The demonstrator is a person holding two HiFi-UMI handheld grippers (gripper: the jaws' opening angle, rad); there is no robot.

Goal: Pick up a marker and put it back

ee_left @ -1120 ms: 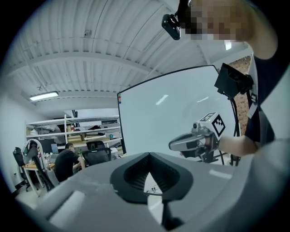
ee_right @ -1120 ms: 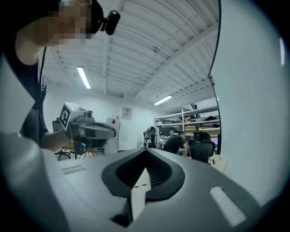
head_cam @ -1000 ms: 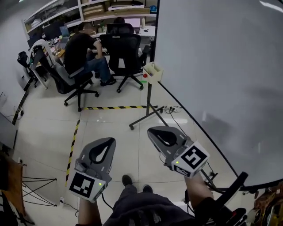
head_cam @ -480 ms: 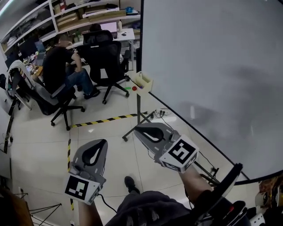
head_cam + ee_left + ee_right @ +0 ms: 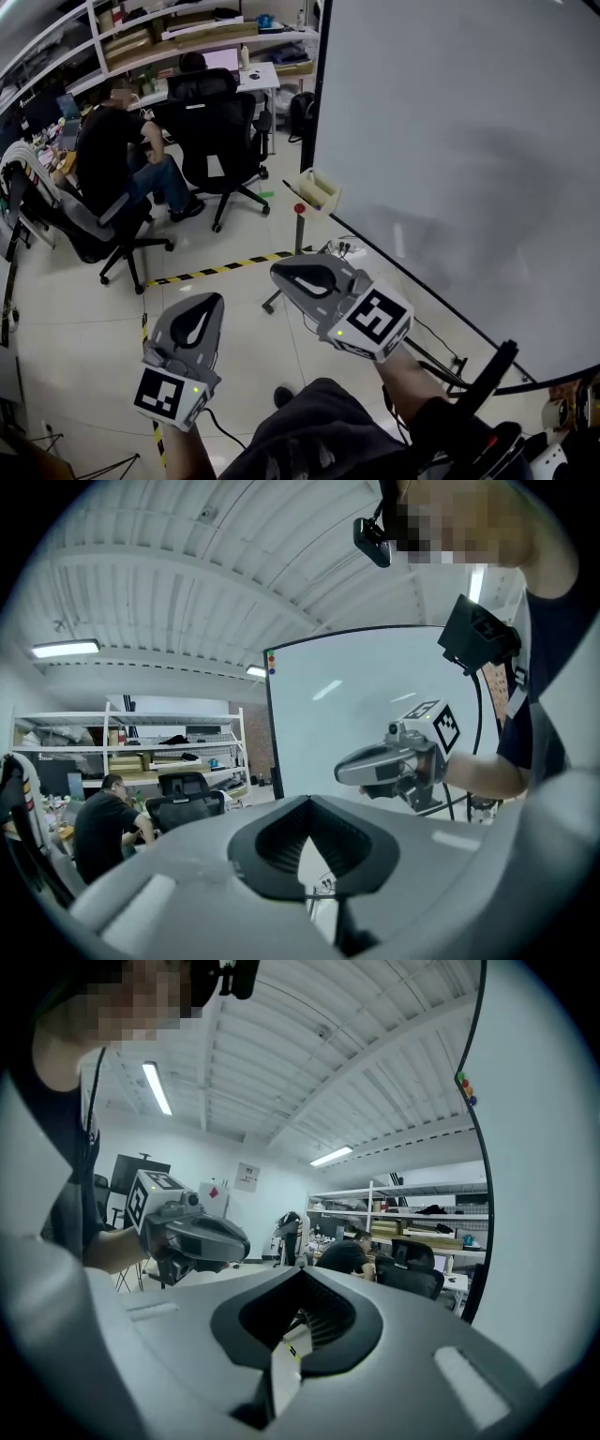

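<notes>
Marker: none can be made out for certain; nothing marker-like sits in or close to either gripper.
Likely marker place: a pale holder [image 5: 320, 190] at the lower left corner of the whiteboard [image 5: 450, 141]. A small red thing [image 5: 300, 208] sits just beside and below it, too small to identify.
Right gripper [image 5: 286, 274]: held forward of the body and aimed toward the holder, but well apart from it. In its own view the jaws are drawn together, with only a thin slit of floor showing and nothing between them.
Left gripper [image 5: 204, 305]: held lower and further left, over the floor [image 5: 84, 309] and well apart from the whiteboard. Its jaws are together and hold nothing.
Done so far: as far as the frames show, nothing; no marker is picked up.
Step in hand: by my reading, the approach to the whiteboard corner, with the right gripper leading.
Left to do: reach the holder, part the jaws, take a marker, lift it, then return it to the holder.
Surroundings: a seated person [image 5: 112, 159] works at a desk beyond an office chair [image 5: 220, 131]; striped floor tape [image 5: 225, 269] runs between them and the grippers.
</notes>
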